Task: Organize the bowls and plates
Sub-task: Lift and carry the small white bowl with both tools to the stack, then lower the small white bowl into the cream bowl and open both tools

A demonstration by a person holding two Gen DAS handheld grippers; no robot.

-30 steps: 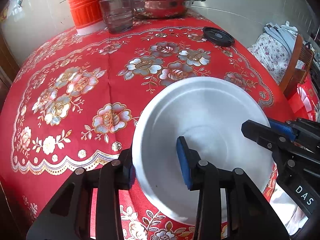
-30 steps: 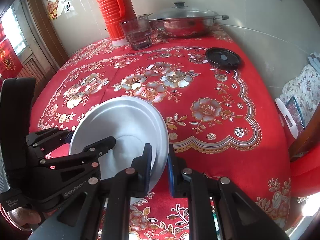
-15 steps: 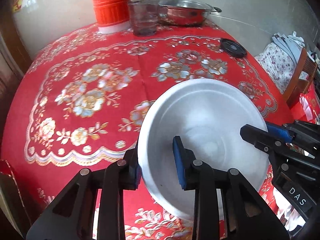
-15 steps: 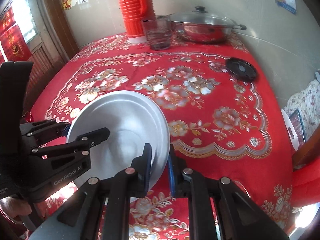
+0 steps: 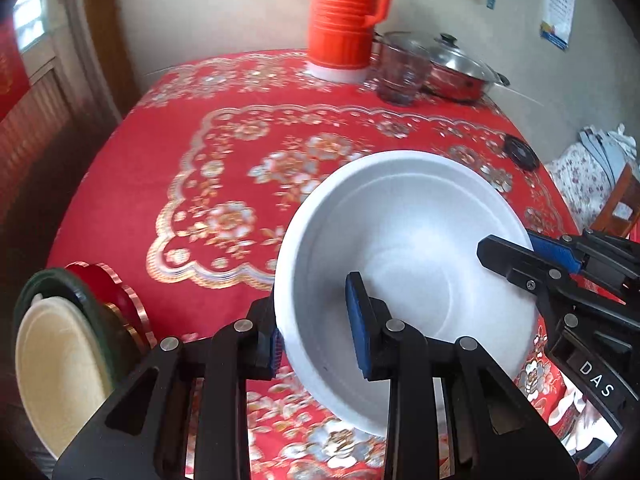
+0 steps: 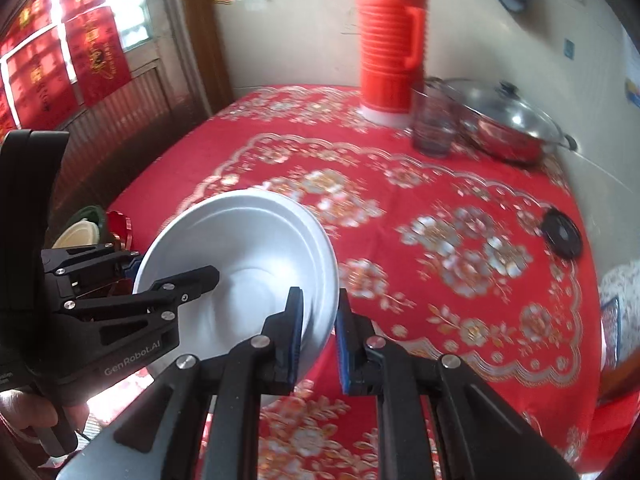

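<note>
A white bowl (image 5: 400,240) hangs tilted above the red flowered tablecloth, held from both sides. My left gripper (image 5: 316,332) is shut on its near-left rim, one blue pad outside the wall and one inside. The right gripper (image 5: 532,256) clamps the bowl's right rim. Seen from the right wrist, the white bowl (image 6: 240,240) fills the lower left, with my right gripper (image 6: 319,320) shut on its near edge and the left gripper (image 6: 176,276) gripping the far left side. A stack of dishes stands on edge at the table's left: a cream plate (image 5: 60,372), a green dish (image 5: 92,312) and a red plate (image 5: 124,300).
At the back of the table stand an orange thermos (image 5: 344,20), a clear glass (image 5: 400,76) and a lidded steel pot (image 5: 456,68). A black lid (image 5: 520,152) lies near the right edge. A wooden chair (image 5: 624,200) with flowered cloth stands beyond the table. A person's hand (image 6: 28,412) holds the left gripper.
Both grippers have lifted the white bowl and carried it left across the table. The stack of cream, green and red dishes has come into view at the left.
</note>
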